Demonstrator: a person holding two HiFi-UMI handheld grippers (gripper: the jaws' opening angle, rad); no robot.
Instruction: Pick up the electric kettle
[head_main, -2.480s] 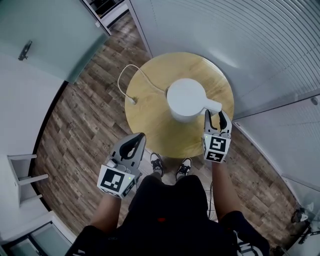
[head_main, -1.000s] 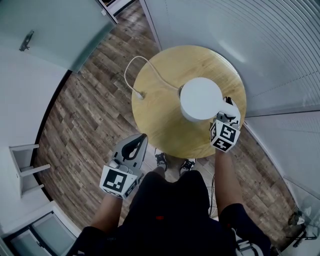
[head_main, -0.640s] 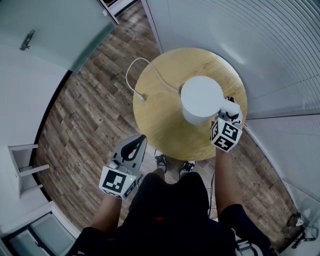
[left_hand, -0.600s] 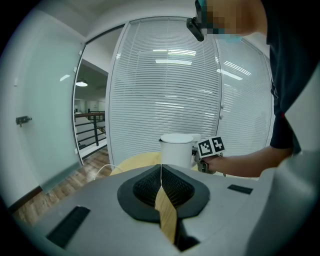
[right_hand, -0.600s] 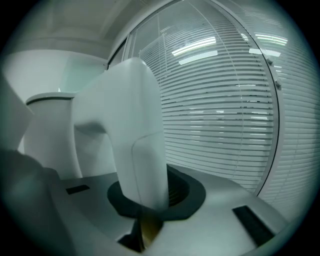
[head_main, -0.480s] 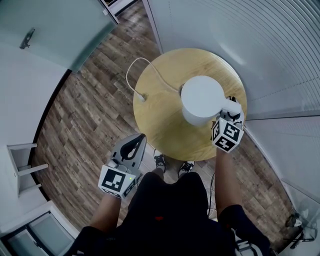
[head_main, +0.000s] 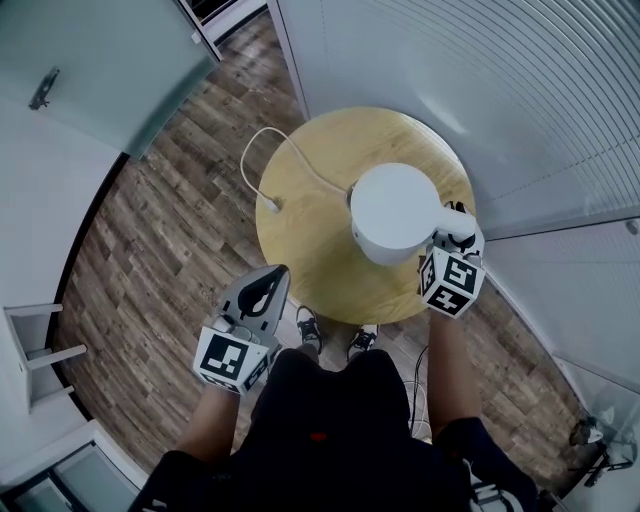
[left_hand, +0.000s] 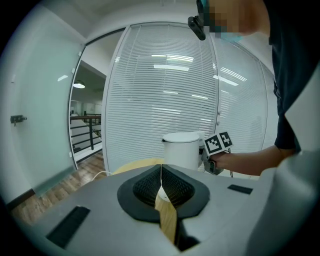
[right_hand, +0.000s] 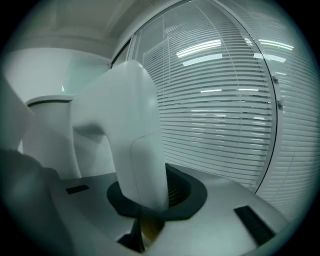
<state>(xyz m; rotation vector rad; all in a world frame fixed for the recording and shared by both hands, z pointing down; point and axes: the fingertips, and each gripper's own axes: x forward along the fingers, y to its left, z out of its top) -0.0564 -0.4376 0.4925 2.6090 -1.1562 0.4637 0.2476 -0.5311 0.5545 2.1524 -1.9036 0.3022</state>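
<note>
A white electric kettle (head_main: 392, 212) hangs over the right side of the round wooden table (head_main: 300, 250), its lid facing up. My right gripper (head_main: 455, 222) is shut on the kettle's handle (right_hand: 135, 135) at the kettle's right side; the handle fills the space between the jaws in the right gripper view, with the kettle body (right_hand: 47, 135) to its left. My left gripper (head_main: 270, 275) is held off the table's near-left edge, shut with nothing in it. From the left gripper view (left_hand: 161, 172) the kettle (left_hand: 181, 148) stands ahead.
A white cord (head_main: 262, 165) loops off the table's left side and ends in a plug (head_main: 270, 205) on the tabletop. Glass walls with blinds (head_main: 480, 90) curve close behind and right of the table. Wood floor and a white stool (head_main: 30, 340) lie left.
The right gripper has risen with the kettle in it, and the kettle looks larger and nearer in the head view. The left gripper has stayed where it was.
</note>
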